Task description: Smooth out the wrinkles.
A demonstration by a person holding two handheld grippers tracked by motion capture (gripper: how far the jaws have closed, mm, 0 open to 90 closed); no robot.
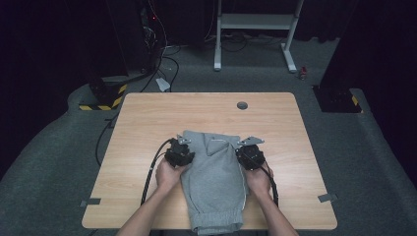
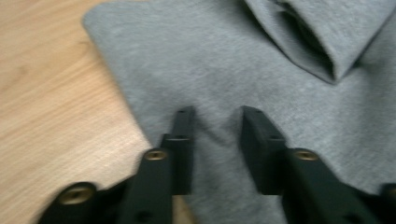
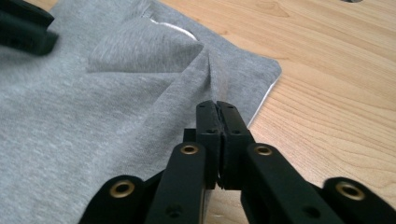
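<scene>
Inspector: Nearest the lens, the ribbed hem of the grey sweatshirt [image 1: 215, 177] hangs over the near edge of the counter [image 1: 147, 113]; the garment lies between both tongs, already folded into a narrow strip.

Clerk: And the tongs?

Inspector: Right tongs [image 3: 218, 111] pressed together, a pinch of the garment's edge fabric apparently caught; left tongs [image 2: 217, 116] partly apart, pads straddling cloth, nothing gripped.

Clerk: Progress?

Inspector: Lengthwise folding looks done; in my judgement the far end, just ahead of both tongs, remains to be folded over.
</scene>
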